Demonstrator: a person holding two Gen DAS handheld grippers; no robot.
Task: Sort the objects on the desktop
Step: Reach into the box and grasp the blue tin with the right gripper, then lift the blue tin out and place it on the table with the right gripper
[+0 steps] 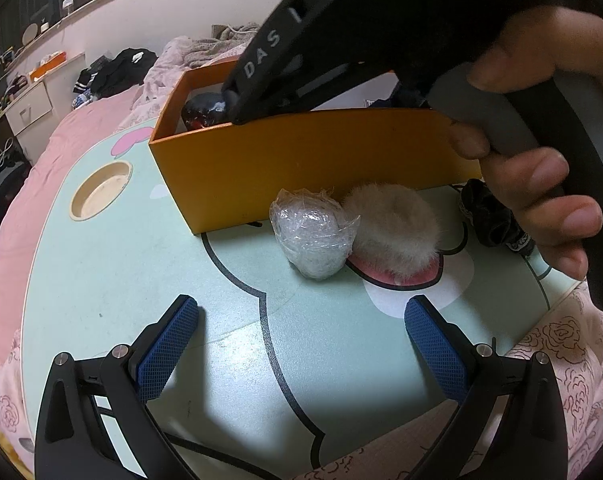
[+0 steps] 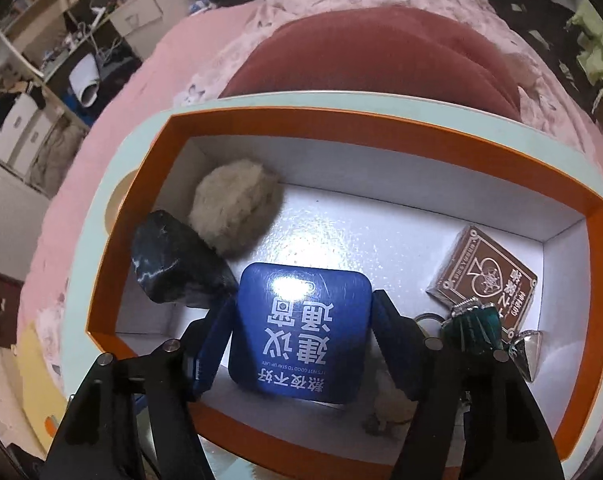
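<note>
Left gripper (image 1: 301,344): jaws wide open, empty, above the counter (image 1: 141,280). Beyond lie one wrapped ball (image 1: 313,236), one puff (image 1: 397,228) and one black scrunchie (image 1: 493,220), against one orange box (image 1: 301,160). Right gripper (image 2: 301,340): jaws half open inside the box, flanking one blue tin (image 2: 301,332); whether the pads touch it, I cannot tell. Farther in: one dark stone (image 2: 173,264), another puff (image 2: 237,212), one card pack (image 2: 485,276).

A blue square tin (image 2: 299,332) with white lettering lies flat inside the orange box (image 2: 149,168), beside a dark stone (image 2: 173,260).
</note>
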